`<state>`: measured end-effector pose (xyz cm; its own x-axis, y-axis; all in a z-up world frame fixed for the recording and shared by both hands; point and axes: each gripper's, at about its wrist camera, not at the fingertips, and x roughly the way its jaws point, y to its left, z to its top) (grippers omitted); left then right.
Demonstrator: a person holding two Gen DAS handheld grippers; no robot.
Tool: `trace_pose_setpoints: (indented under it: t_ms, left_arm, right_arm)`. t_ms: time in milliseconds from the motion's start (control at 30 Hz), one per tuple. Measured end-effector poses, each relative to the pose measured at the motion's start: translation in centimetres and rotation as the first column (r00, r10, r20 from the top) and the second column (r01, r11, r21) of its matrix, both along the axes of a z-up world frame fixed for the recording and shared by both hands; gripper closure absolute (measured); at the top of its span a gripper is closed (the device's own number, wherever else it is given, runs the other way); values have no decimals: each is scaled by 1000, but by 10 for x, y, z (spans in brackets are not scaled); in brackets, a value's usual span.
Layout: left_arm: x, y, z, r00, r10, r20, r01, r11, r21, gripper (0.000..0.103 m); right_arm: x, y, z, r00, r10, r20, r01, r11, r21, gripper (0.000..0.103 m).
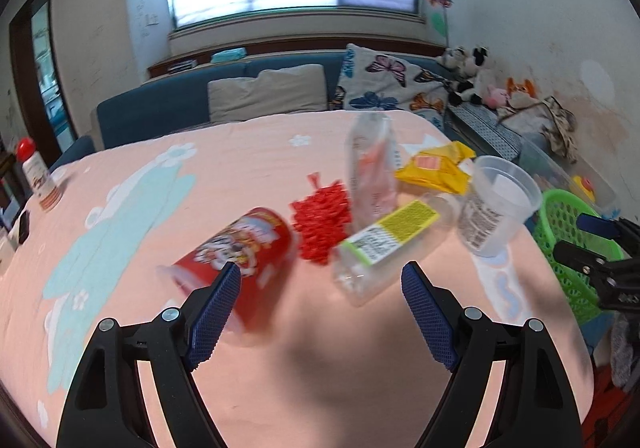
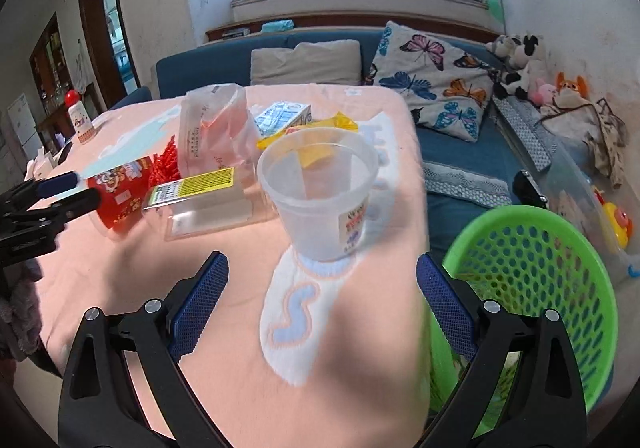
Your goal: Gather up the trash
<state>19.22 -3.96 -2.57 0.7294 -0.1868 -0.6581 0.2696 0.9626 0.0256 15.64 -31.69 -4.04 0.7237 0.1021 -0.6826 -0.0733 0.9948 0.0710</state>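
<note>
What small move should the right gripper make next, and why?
Probably forward to bring the open right gripper around the clear plastic cup. The cup stands upright just ahead of its fingers, nothing is held yet, and the green basket waits beside it.

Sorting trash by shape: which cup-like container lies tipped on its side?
The red snack can lies tipped; the clear plastic cup stands upright, mouth up.

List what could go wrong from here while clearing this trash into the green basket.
1. The clear plastic cup stands upright and light near the table's edge; a nudge from the open right hand-held gripper could tip it off.
2. The red can lies on its side by the left hand-held gripper and may roll away.
</note>
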Motion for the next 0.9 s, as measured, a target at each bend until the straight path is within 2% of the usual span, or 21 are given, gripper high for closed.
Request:
trace_pose_setpoints:
  t_ms: [433, 700, 900]
  left_arm:
    - [6, 57, -14, 986, 159, -44, -160, 987, -32, 23]
    - [29, 62, -31, 976, 190, -103, -198, 978, -71, 24]
    - [47, 67, -44, 967, 205, -154, -223, 968, -111, 32]
  right_arm:
    - [57, -2, -28, 1000, 0, -31, -1, 1000, -19, 9]
    - [75, -5, -33, 1000, 5, -30, -5, 1000, 4, 7]
    - [81, -1, -34, 999, 33, -23, -33, 999, 3, 7]
